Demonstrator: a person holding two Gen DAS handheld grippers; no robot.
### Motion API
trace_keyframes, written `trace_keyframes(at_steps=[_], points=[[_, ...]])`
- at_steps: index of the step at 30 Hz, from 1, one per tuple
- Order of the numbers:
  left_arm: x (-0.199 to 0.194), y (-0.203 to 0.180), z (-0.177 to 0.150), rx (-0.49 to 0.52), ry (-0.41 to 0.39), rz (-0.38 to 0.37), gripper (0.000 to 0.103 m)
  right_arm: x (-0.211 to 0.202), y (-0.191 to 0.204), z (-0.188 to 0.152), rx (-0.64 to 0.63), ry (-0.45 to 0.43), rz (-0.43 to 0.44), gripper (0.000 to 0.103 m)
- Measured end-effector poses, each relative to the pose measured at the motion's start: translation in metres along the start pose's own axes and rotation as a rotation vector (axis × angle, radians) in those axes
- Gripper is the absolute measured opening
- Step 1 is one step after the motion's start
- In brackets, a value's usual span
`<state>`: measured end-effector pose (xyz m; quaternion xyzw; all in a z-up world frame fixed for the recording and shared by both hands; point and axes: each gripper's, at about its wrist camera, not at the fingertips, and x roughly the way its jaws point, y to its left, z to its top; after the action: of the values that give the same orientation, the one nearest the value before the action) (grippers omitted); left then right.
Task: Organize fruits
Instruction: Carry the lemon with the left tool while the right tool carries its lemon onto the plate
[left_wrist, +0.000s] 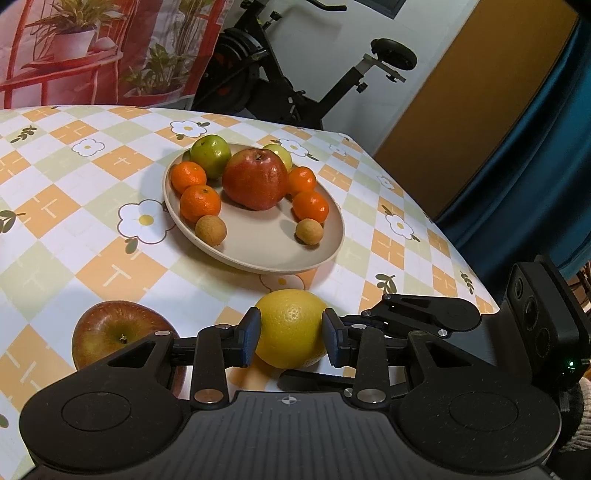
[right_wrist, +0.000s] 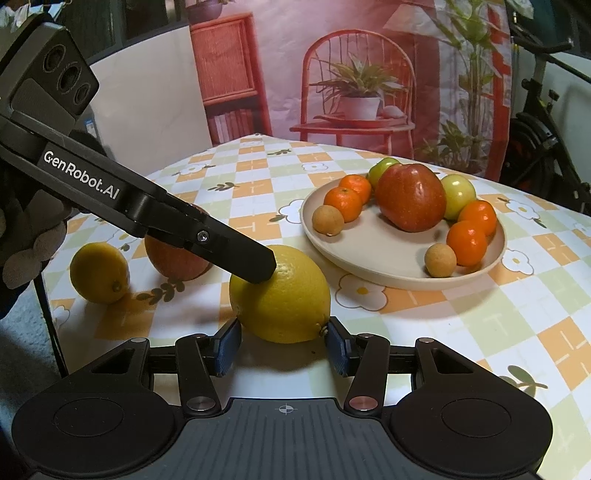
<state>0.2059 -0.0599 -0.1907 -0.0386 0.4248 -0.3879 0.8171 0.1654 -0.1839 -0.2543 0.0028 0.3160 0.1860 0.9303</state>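
Currently left gripper (left_wrist: 291, 338) pads touch the large round yellow citrus (left_wrist: 290, 328); right gripper (right_wrist: 283, 345) open, empty. Next: lift to beige plate (left_wrist: 280, 254).

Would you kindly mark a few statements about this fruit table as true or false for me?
Four mandarins sit on the plate. True.
The plate holds three longans. False: two.
A smaller lemon lies on the tablecloth, off the plate. True.
The left tongs grip a mandarin. False: they clamp the large lemon.
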Motion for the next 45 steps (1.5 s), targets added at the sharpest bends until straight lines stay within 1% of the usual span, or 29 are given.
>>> trace_keyframes(at_steps=[7, 12, 18, 21, 25, 28, 34, 39, 42, 45], points=[[-0.004, -0.006, 0.012, 0.006, -0.031, -0.005, 0.038, -0.009, -0.008, 0.007, 0.030, -0.052, -0.007, 0.046], [-0.002, -0.012, 0.030, 0.034, -0.058, -0.001, 0.038, -0.012, -0.020, 0.021, 0.052, -0.079, -0.018, 0.046], [0.008, -0.005, 0.056, 0.000, -0.073, -0.010, 0.038, -0.004, -0.039, 0.041, 0.059, -0.098, -0.039, 0.046], [0.016, -0.002, 0.067, 0.000, -0.067, 0.002, 0.038, 0.004, -0.048, 0.050, 0.071, -0.092, -0.041, 0.046], [0.029, 0.007, 0.076, -0.026, -0.047, 0.013, 0.038, 0.018, -0.060, 0.056, 0.097, -0.067, -0.040, 0.046], [0.039, 0.014, 0.079, -0.044, -0.026, 0.018, 0.038, 0.029, -0.066, 0.057, 0.109, -0.040, -0.043, 0.046], [0.052, 0.020, 0.081, -0.050, -0.001, 0.043, 0.038, 0.048, -0.072, 0.056, 0.121, 0.000, -0.051, 0.046], [0.052, 0.027, 0.087, -0.051, -0.003, 0.057, 0.039, 0.055, -0.074, 0.059, 0.127, 0.002, -0.044, 0.046], [0.052, 0.029, 0.088, -0.055, -0.005, 0.065, 0.043, 0.056, -0.074, 0.060, 0.126, 0.002, -0.041, 0.046], [0.052, 0.027, 0.087, -0.052, -0.001, 0.071, 0.044, 0.056, -0.073, 0.061, 0.131, 0.006, -0.049, 0.047]])
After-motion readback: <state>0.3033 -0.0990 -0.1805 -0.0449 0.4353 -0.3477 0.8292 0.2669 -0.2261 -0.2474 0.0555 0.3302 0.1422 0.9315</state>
